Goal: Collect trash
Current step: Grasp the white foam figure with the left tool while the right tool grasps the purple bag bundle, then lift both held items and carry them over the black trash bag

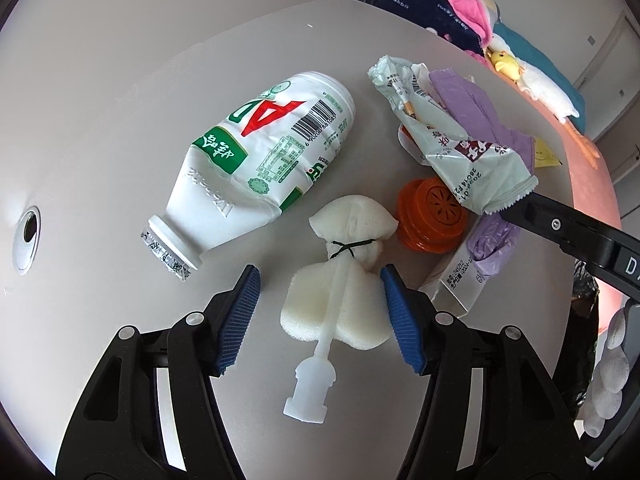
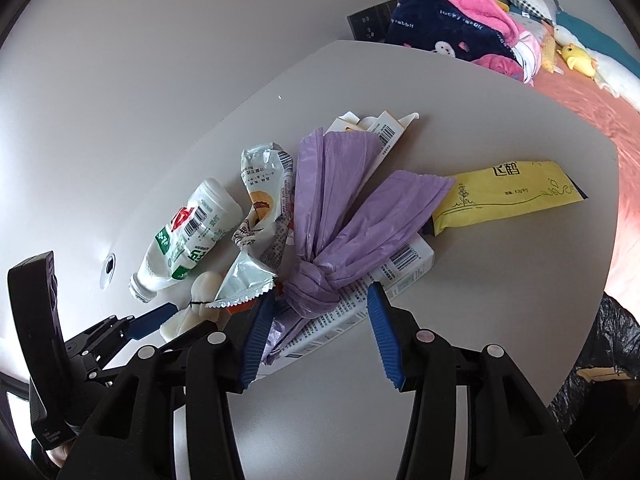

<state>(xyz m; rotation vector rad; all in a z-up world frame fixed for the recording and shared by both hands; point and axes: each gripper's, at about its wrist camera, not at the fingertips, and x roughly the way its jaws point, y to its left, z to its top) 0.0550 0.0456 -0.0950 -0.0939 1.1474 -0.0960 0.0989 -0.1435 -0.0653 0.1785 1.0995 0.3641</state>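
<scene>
1. left gripper (image 1: 320, 292) is straddling the white sponge brush (image 1: 340, 280) – jaws partway open; the right pad looks to be touching the foam, the left one is clear of it, so no real grip yet
2. right gripper (image 2: 320, 312) hangs over the knot of the purple bag (image 2: 316, 284), jaws roughly half open with the knot between them – not pinched
3. rest of the trash sits bunched on the table (image 1: 100, 120): milk bottle (image 1: 256, 156), crumpled wrapper (image 1: 452, 148), orange cap (image 1: 432, 216); probably heaped for easy grabbing
4. black bin bag (image 2: 608, 344) waits off the table edge
</scene>
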